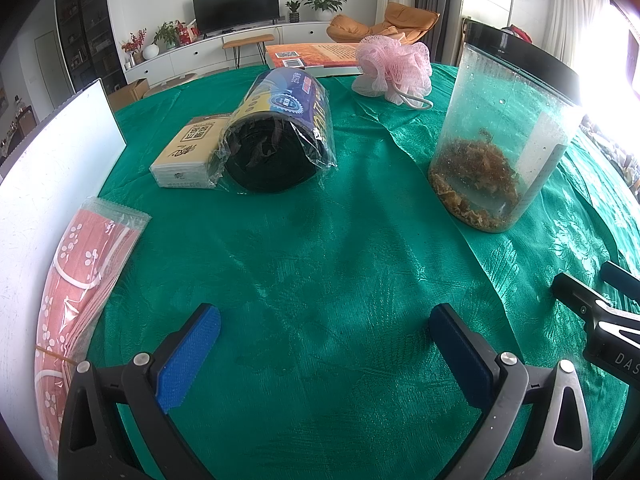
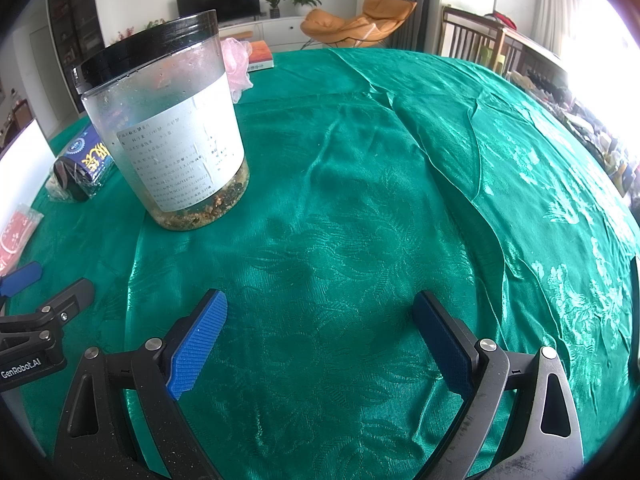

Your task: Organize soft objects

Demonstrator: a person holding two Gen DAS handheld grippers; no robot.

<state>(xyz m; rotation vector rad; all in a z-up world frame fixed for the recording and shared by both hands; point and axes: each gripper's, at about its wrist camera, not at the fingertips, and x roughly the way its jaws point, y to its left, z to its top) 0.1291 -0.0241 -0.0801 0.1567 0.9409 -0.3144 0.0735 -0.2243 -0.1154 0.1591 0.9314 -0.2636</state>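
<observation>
Evidently nothing is sorted yet. Left gripper point(image 1: 324, 340) and right gripper point(image 2: 320, 334) both hover spread wide and empty over bare green tablecloth point(image 1: 320, 248). Soft goods lie scattered: pink mesh bath pouf point(image 1: 394, 66) far ahead of the left gripper, wrapped roll of black bags point(image 1: 276, 140) ahead-left touching a tissue pack point(image 1: 186, 154), packet of pink face masks point(image 1: 76, 280) hard left on the white board point(image 1: 44, 184). Plastic jar point(image 2: 168, 120) stands ahead-left of the right gripper. Open cloth lies directly ahead of both; the table edge falls away right.
</observation>
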